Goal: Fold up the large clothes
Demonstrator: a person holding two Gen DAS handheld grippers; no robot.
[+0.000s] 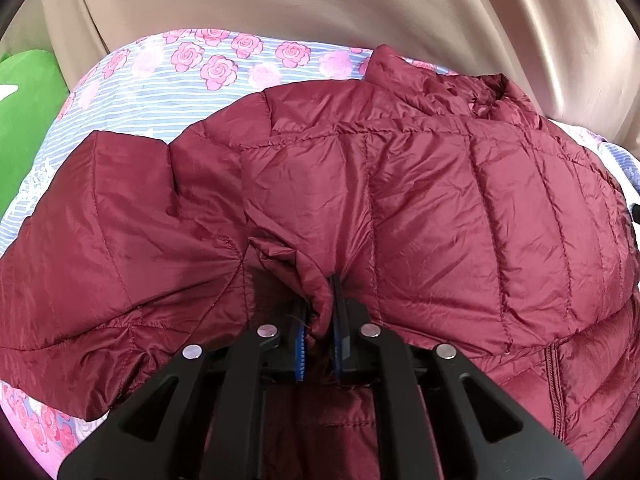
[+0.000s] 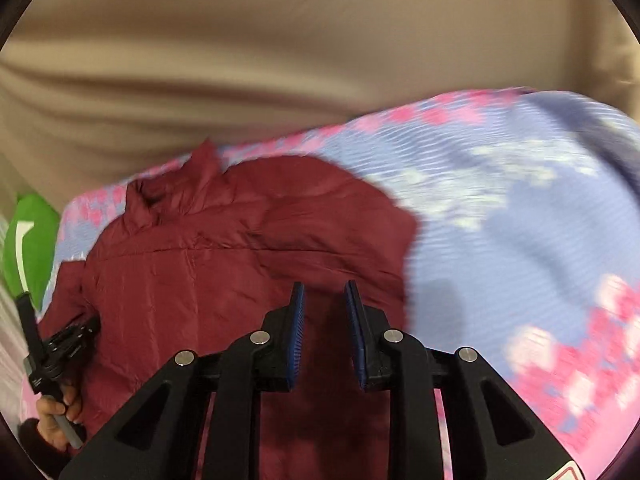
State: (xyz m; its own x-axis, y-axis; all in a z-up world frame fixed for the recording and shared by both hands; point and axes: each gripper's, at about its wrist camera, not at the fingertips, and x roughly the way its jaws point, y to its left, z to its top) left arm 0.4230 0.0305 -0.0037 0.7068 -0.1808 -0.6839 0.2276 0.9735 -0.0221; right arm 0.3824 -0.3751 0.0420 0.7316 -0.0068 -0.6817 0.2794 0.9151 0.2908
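A dark red quilted puffer jacket [image 1: 420, 200] lies spread on a floral bedsheet [image 1: 160, 92], collar toward the far right and one sleeve [image 1: 100, 220] stretched to the left. My left gripper [image 1: 320, 292] is shut on a bunched fold of the jacket's fabric near its front edge. In the right wrist view the jacket [image 2: 220, 260] fills the lower left, blurred. My right gripper [image 2: 324, 292] hovers over the jacket's right edge, jaws apart with nothing between them. The left gripper [image 2: 68, 340] and the hand holding it [image 2: 56, 412] show at the far left.
The blue-striped sheet with pink roses [image 2: 520, 220] extends to the right of the jacket. Beige fabric [image 1: 320, 8] rises behind the bed. A green object [image 1: 24, 120] sits at the far left edge.
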